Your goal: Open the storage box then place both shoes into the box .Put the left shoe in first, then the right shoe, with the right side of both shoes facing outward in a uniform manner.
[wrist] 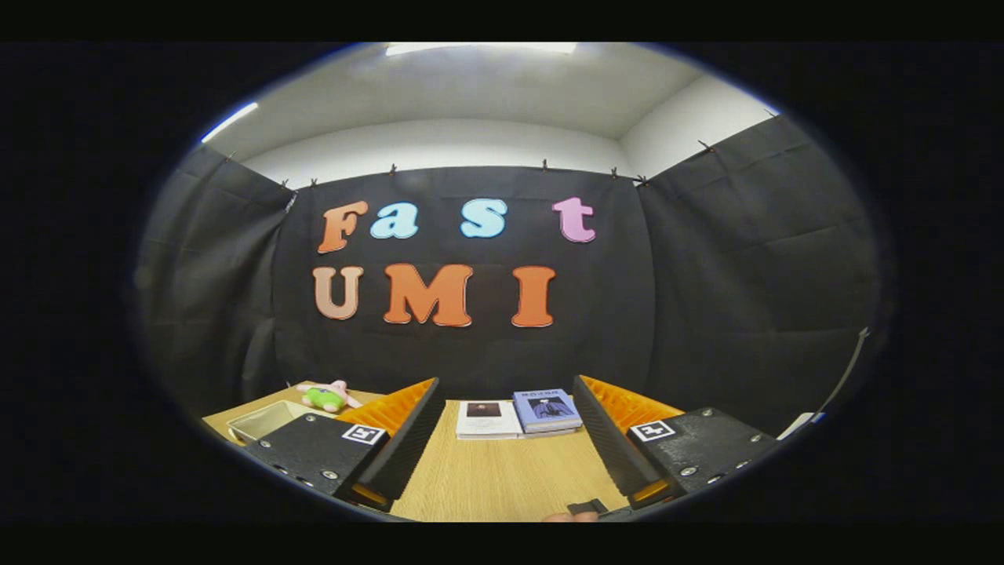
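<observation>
My gripper (506, 388) is open, its two fingers spread wide with only bare wooden table (502, 479) between them. Nothing is held. A clear plastic container (263, 420) lies on the table to the left of the left finger, partly hidden by it; I cannot tell whether it is the storage box.
Two books lie side by side on the table just beyond the fingers: a white one (486, 418) and a blue one (547, 410). A pink and green plush toy (328, 396) sits at the back left. A small dark object (587, 508) shows at the table's near edge.
</observation>
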Tool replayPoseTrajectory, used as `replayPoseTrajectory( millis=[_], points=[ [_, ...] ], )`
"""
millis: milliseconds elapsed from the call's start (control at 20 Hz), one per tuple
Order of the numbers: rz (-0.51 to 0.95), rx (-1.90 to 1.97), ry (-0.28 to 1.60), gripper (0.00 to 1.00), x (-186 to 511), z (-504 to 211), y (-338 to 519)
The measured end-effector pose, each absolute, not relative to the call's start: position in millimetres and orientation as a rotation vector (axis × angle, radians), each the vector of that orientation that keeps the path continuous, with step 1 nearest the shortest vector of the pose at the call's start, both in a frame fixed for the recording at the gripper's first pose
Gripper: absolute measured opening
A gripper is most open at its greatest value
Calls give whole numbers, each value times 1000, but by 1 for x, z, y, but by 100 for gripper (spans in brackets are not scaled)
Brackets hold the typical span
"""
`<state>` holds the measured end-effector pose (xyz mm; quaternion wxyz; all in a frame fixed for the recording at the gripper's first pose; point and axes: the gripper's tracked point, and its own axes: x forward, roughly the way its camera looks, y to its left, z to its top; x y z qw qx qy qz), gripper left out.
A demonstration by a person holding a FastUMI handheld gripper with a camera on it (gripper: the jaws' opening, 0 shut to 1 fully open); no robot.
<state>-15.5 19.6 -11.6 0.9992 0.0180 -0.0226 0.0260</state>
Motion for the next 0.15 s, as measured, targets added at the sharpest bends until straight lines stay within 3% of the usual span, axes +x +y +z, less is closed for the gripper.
replayPoseTrajectory(
  millis=[150],
  points=[
    [58, 43, -45, 97, -18, -11, 21]
  ],
)
